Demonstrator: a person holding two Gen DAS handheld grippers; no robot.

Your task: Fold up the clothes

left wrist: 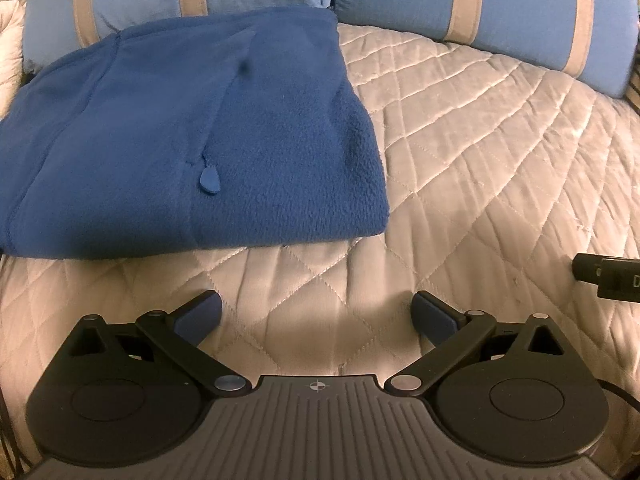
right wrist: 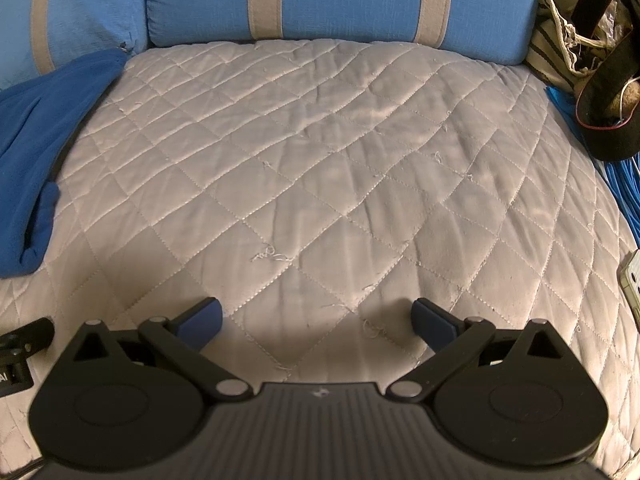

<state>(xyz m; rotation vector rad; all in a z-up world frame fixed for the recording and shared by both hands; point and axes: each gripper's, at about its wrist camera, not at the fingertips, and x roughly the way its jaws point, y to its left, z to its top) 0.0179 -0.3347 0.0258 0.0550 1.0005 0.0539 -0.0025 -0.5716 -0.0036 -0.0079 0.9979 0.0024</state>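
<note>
The deep blue fleece garment (left wrist: 192,136) lies folded into a thick rectangle in the upper left of my left wrist view, zipper pull on top, resting on the grey quilted cover (left wrist: 460,152) against the light blue striped cushions (left wrist: 480,4). My left gripper (left wrist: 317,314) hovers low over the quilt just below the fleece, fingers spread wide and empty. My right gripper (right wrist: 316,316) sits likewise wide and empty over bare quilt, the fleece at the left edge.

A quilted grey bed (right wrist: 304,152) carries a folded blue fleece (left wrist: 192,136) at the left and striped pillows (right wrist: 340,0) along the top.
</note>
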